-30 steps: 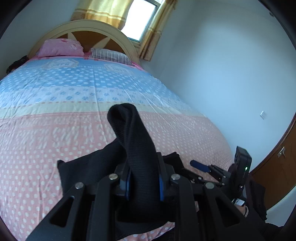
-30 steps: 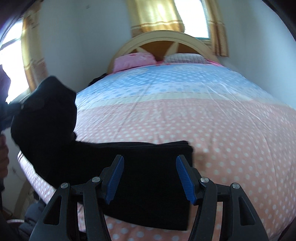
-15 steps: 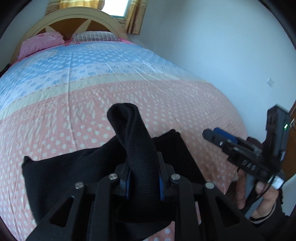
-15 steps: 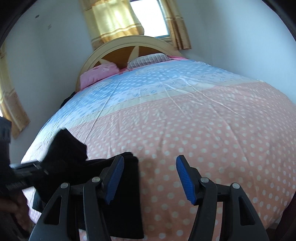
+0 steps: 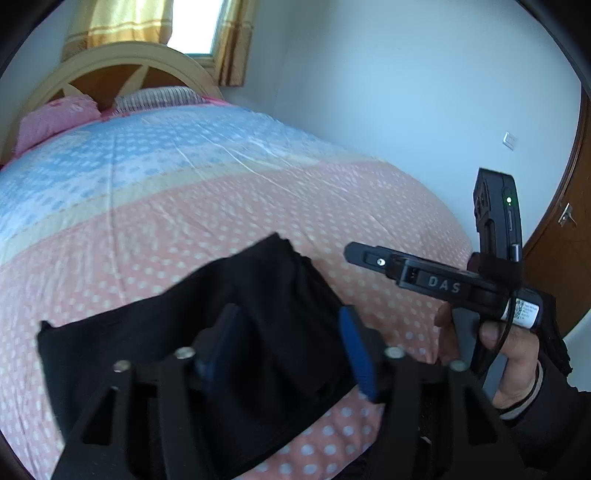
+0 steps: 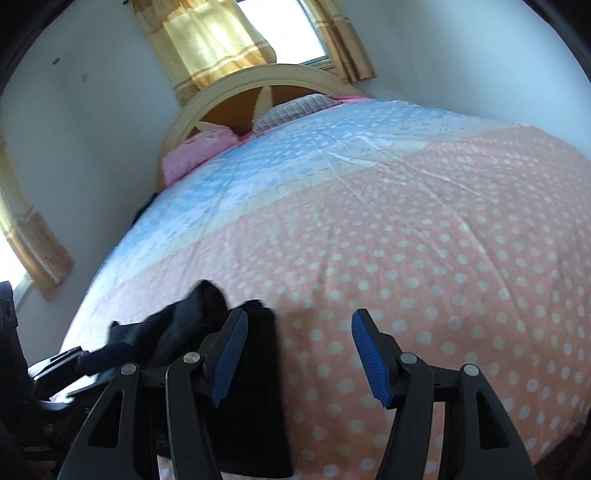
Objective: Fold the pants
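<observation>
1. Lying on the pink dotted part of the bed [image 5: 229, 206], near its foot edge, the black pants [image 5: 177, 325] are folded into a flat wide band.
2. One bunched fold rises off the pants on the left-hand side of the right wrist view [image 6: 192, 314].
3. The left gripper [image 5: 291, 343] hangs just above the pants with its blue pads spread apart and nothing clamped between them; dark cloth fills the gap behind them.
4. The right gripper [image 6: 299, 354] stands with its jaws wide apart over bare bedding, its left pad [image 6: 229, 354] crossing the right end of the pants.
5. A hand [image 5: 513, 350] holds the right gripper's grip at the right of the pants, off the bed's corner.
6. Pillows [image 6: 195, 151] lie at the far headboard [image 6: 266, 77] under a curtained window [image 6: 280, 33].
</observation>
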`<state>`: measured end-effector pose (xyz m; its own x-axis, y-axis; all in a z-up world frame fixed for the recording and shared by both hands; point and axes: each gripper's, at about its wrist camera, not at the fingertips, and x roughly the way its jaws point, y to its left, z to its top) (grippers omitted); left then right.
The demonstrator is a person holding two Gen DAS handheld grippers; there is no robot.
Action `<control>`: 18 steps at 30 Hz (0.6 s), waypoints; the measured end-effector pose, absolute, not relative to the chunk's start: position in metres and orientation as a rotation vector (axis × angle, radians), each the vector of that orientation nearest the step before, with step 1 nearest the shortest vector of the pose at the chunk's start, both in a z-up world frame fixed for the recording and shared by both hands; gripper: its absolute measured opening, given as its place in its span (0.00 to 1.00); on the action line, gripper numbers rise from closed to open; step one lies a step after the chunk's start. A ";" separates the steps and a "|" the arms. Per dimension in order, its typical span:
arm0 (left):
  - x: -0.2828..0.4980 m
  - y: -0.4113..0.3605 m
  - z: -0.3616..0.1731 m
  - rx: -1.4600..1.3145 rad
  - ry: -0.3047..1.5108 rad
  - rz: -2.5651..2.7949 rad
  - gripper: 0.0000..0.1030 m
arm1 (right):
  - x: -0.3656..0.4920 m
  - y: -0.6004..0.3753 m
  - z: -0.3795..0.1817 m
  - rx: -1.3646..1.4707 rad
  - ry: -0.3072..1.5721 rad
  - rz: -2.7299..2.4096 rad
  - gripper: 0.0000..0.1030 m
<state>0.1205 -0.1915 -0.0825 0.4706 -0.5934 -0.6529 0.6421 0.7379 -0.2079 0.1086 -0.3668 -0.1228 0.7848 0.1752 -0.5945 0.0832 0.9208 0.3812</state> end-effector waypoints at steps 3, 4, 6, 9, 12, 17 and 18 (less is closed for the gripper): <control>0.117 -0.163 -0.080 0.089 0.718 -0.676 0.71 | 0.106 -0.357 -0.116 0.415 0.656 0.125 0.59; 0.116 -0.152 -0.081 0.098 0.702 -0.642 0.72 | 0.104 -0.351 -0.113 0.414 0.654 0.159 0.65; 0.118 -0.128 -0.086 0.102 0.679 -0.556 0.75 | 0.103 -0.336 -0.109 0.399 0.651 0.194 0.72; 0.129 -0.101 -0.098 0.072 0.694 -0.457 0.76 | 0.103 -0.314 -0.111 0.363 0.681 0.227 0.73; 0.139 -0.078 -0.112 0.004 0.720 -0.403 0.76 | 0.106 -0.298 -0.116 0.336 0.721 0.232 0.73; 0.148 -0.067 -0.128 -0.042 0.747 -0.378 0.76 | 0.108 -0.287 -0.125 0.284 0.818 0.209 0.17; 0.151 -0.067 -0.129 -0.045 0.749 -0.378 0.76 | 0.105 -0.290 -0.125 0.290 0.819 0.205 0.16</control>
